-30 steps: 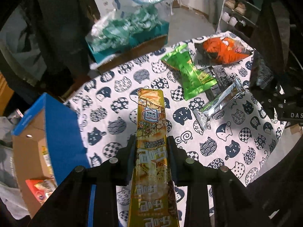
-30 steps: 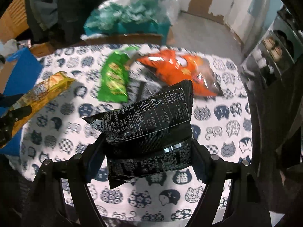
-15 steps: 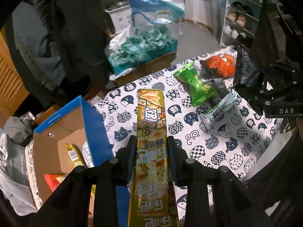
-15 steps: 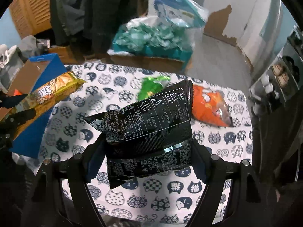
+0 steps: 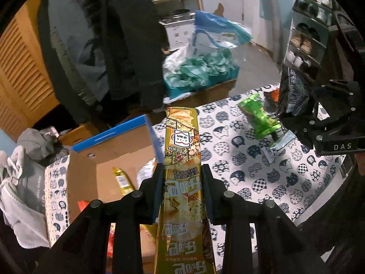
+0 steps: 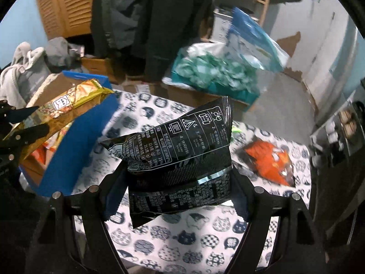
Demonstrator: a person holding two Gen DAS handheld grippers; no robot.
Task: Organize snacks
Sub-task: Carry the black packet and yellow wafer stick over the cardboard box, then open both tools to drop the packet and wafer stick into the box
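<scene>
My left gripper point(image 5: 182, 178) is shut on a long gold snack packet point(image 5: 182, 150), held in the air beside the open blue-edged cardboard box point(image 5: 109, 157). The gold packet also shows in the right wrist view point(image 6: 66, 105) above the box point(image 6: 75, 137). My right gripper point(image 6: 178, 180) is shut on a black snack bag point(image 6: 182, 150), held above the cat-print table point(image 6: 182, 235). It also shows in the left wrist view point(image 5: 294, 91). A green packet point(image 5: 260, 116), a silver packet point(image 5: 278, 143) and an orange bag point(image 6: 271, 162) lie on the table.
The box holds a yellow packet point(image 5: 121, 178) and red packets point(image 5: 82, 205). Grey clothes point(image 5: 25, 178) lie left of the box. A crate of teal bags point(image 5: 200, 70) stands on the floor behind the table. A shoe rack point(image 5: 308, 41) is at right.
Both grippers have risen and swung left toward the box, each still holding its packet. The open box now lies below and left of the gold packet.
</scene>
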